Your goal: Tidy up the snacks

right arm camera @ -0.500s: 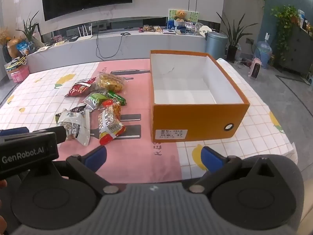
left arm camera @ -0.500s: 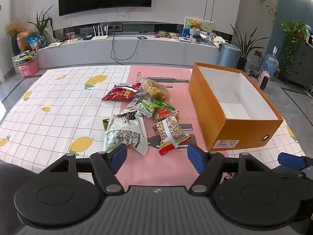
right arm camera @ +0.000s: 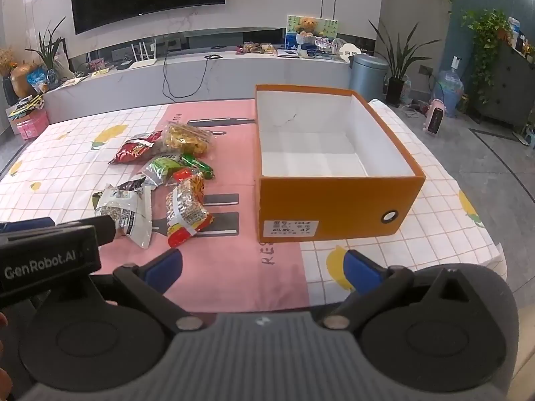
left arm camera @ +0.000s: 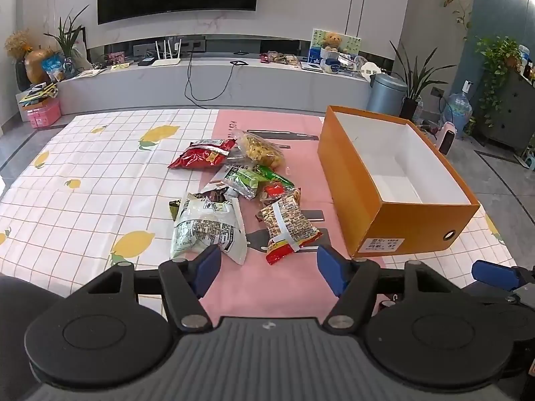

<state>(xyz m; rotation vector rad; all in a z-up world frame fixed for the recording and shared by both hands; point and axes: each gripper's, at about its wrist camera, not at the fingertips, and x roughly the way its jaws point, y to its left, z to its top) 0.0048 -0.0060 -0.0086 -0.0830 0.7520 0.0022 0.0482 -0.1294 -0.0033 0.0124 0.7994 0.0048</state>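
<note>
Both grippers have barely shifted: left gripper [left arm camera: 267, 267] and right gripper [right arm camera: 264, 267] hover with jaws wide, holding nothing. Snack packets [left arm camera: 234, 197] lie left of the orange box [right arm camera: 334, 204], whose label reads "37". "GenRobot.AI" marks the left gripper.

The shoebox [right arm camera: 334, 200] is orange outside, white inside. Under it lies a white checked tablecloth [left arm camera: 83, 200] with yellow lemons and a pink mat [left arm camera: 260, 287]. Both grippers' fingertips [right arm camera: 362, 269] are blue.
</note>
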